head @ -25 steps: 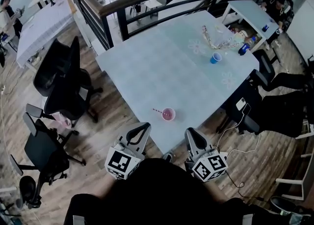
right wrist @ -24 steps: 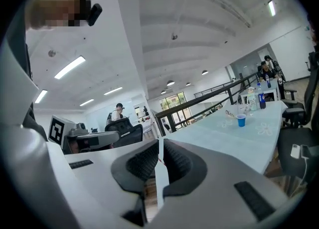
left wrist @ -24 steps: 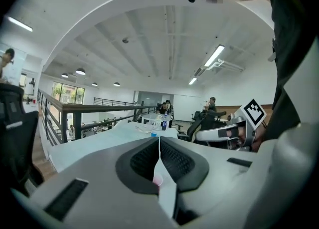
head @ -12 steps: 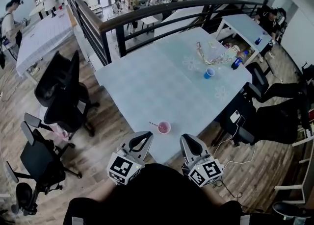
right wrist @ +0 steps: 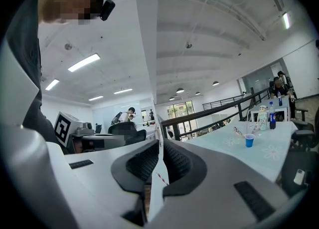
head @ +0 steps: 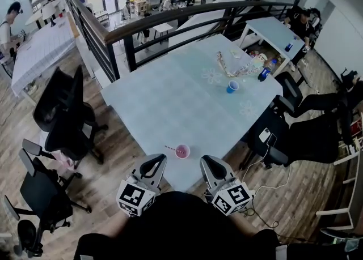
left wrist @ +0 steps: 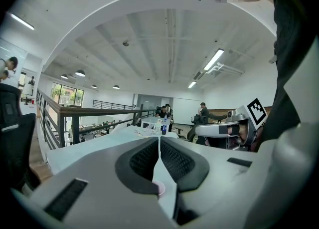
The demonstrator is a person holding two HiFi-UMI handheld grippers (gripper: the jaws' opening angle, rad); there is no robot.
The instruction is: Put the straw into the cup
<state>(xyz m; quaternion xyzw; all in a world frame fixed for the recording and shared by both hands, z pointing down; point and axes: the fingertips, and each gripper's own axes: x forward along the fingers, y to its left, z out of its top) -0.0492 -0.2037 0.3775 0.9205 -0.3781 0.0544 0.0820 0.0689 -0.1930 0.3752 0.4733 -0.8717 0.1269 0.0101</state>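
Straw lies flat just left of cup, lower centre, near table edge. Left gripper, right gripper hover below, jaws closed, empty: pickup likely pending.

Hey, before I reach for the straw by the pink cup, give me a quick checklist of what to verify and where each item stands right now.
1. Straw reachable: ok. It lies flat on the table, just left of the pink cup in the head view.
2. Pink cup upright with its mouth open: ok.
3. Straw clear of the cup's side: cannot tell, too small to see.
4. Left claw ready to grasp: not ok. Its jaws are together, with nothing between them.
5. Right claw ready to grasp: not ok. Its jaws are together, with nothing between them.
6. No clutter near the pink cup: ok. The blue cup stands far off.
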